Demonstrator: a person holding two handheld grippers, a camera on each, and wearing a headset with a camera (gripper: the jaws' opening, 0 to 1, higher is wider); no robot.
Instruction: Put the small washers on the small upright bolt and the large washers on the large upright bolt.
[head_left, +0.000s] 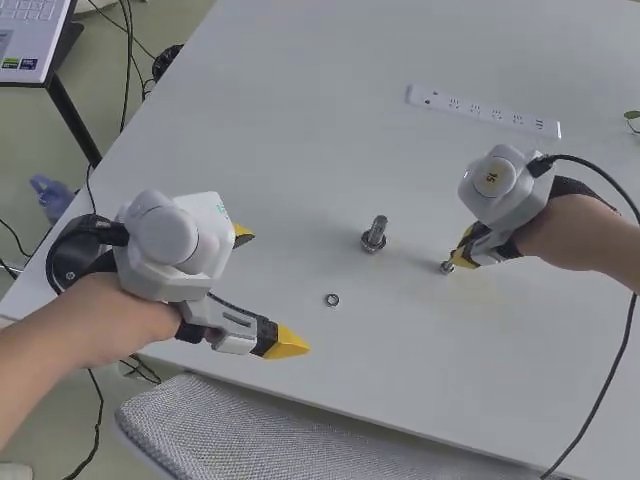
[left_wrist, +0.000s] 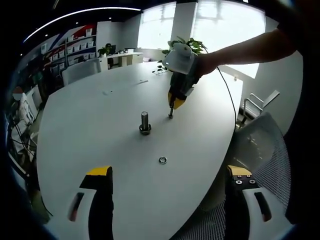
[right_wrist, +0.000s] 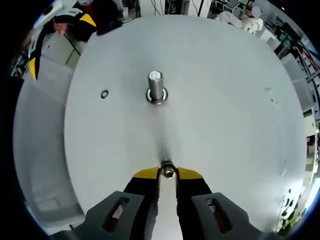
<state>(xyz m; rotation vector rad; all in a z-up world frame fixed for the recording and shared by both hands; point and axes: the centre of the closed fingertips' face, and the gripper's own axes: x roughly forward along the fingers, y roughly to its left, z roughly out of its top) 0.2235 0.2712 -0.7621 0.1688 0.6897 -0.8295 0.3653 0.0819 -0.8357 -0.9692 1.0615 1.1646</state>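
The large upright bolt (head_left: 374, 235) (left_wrist: 145, 123) (right_wrist: 155, 86) stands mid-table on the white table (head_left: 300, 120), with a ring at its base. A loose washer (head_left: 332, 299) (left_wrist: 162, 160) (right_wrist: 104, 94) lies flat in front of it. The small upright bolt (head_left: 446, 266) (left_wrist: 171, 115) stands to the right. My right gripper (head_left: 460, 260) (right_wrist: 168, 173) (left_wrist: 175, 103) is at its top, jaws nearly together on a small washer (right_wrist: 168, 171). My left gripper (head_left: 265, 292) (left_wrist: 169, 174) hovers wide open near the table's front edge, holding nothing.
A white power strip (head_left: 483, 111) lies at the back right of the table. A grey mesh chair (head_left: 250, 430) sits under the front edge. Cables and a laptop (head_left: 30, 35) are off the table's left side.
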